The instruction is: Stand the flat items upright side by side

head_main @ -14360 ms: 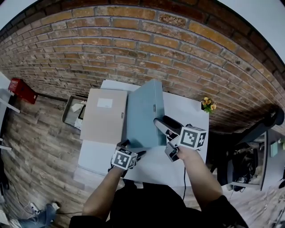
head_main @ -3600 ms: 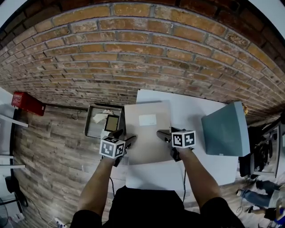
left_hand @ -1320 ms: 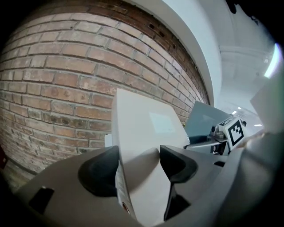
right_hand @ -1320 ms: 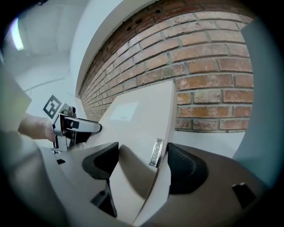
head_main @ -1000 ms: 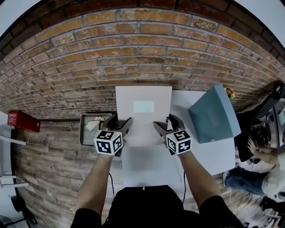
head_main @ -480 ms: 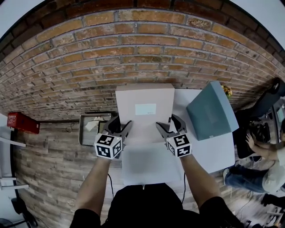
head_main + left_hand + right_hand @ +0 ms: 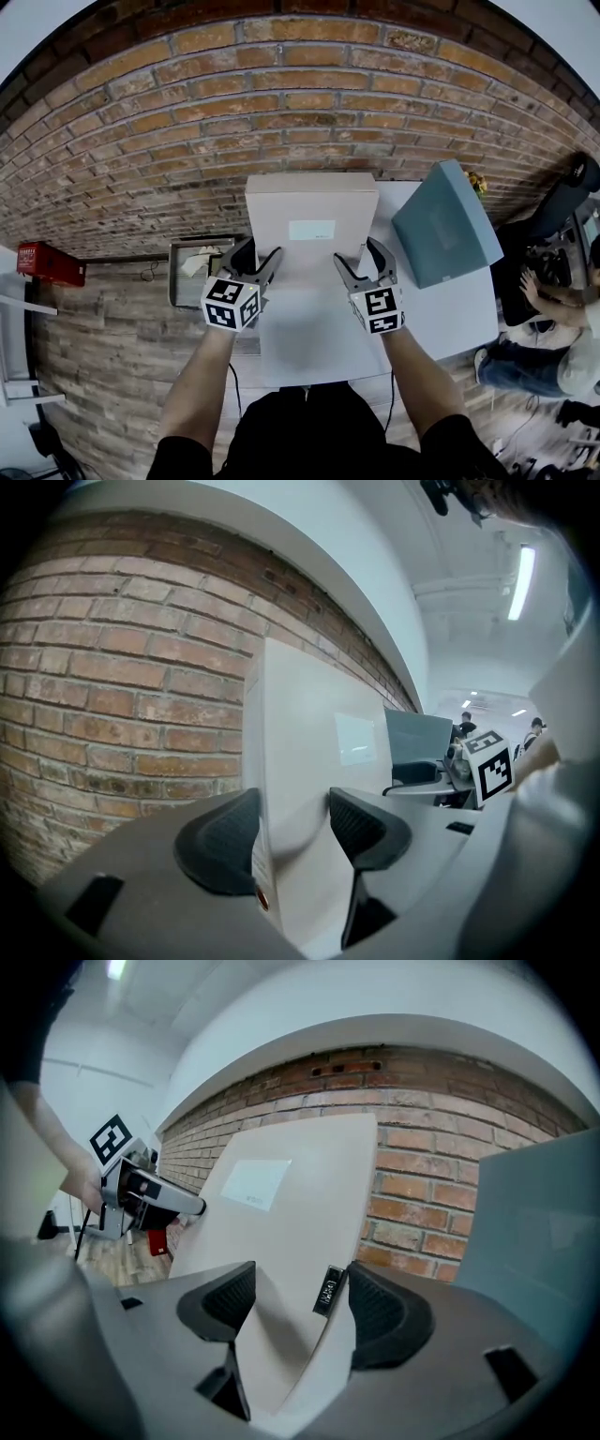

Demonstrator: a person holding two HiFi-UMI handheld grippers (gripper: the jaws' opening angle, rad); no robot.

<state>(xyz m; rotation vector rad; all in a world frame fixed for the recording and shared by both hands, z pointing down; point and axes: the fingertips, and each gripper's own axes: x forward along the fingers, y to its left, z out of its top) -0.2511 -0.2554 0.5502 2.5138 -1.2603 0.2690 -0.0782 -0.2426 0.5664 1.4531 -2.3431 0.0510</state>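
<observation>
— What do we see apart from the work itself?
— A brick wall fills the top of our head view, and a white table stands against it.
— And on our left?
— Wood-plank floor. A grey tray sits on it just beside the table, holding white bits we cannot make out. Further left we see a red box near the wall's foot.
— On our right?
— Small yellow flowers at the table's far corner, and people beyond the table's edge. In the left gripper view we also catch a lit ceiling strip.
</observation>
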